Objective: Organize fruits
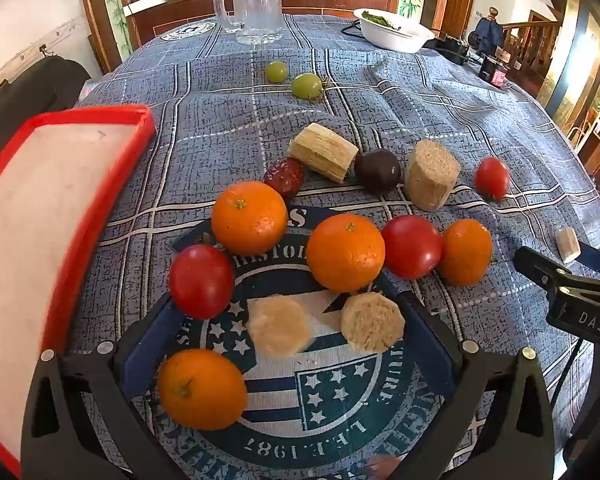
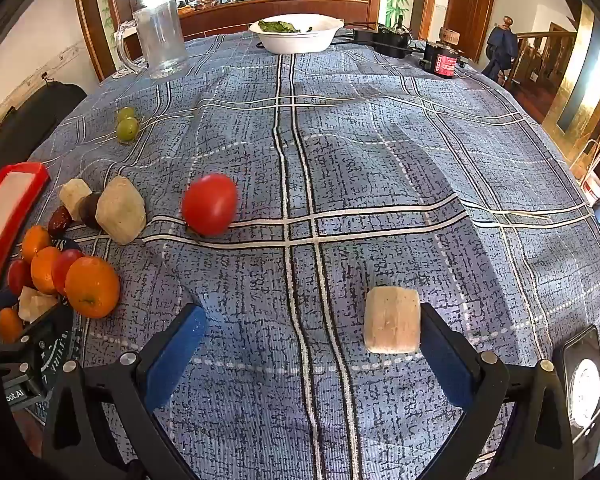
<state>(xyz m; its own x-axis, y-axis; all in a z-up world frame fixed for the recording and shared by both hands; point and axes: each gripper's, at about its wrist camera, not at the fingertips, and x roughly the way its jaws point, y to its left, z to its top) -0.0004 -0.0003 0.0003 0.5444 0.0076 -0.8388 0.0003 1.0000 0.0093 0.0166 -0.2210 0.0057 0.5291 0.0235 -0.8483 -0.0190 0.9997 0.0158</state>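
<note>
Spreading my left gripper (image 1: 288, 340) wide, I have its jaws far apart with nothing clamped; between them on the blue plaid tablecloth (image 1: 440, 92) lie two pale cut sugarcane rounds (image 1: 279, 326), and a red tomato (image 1: 201, 281) sits just at the left fingertip. A near orange (image 1: 202, 389) lies by the left finger, and more oranges (image 1: 345, 252), tomatoes, a dark date and cane chunks cluster just beyond. The red-rimmed tray (image 1: 100, 216) lies to the left, near the pile. My right gripper (image 2: 312, 328) is also wide open, holding nothing; a small cane piece (image 2: 393, 319) rests on the cloth against the inner face of its right finger, well away from the left one. A lone tomato (image 2: 209, 204) sits farther off to the left, two green grapes (image 2: 127, 128) beyond it.
</note>
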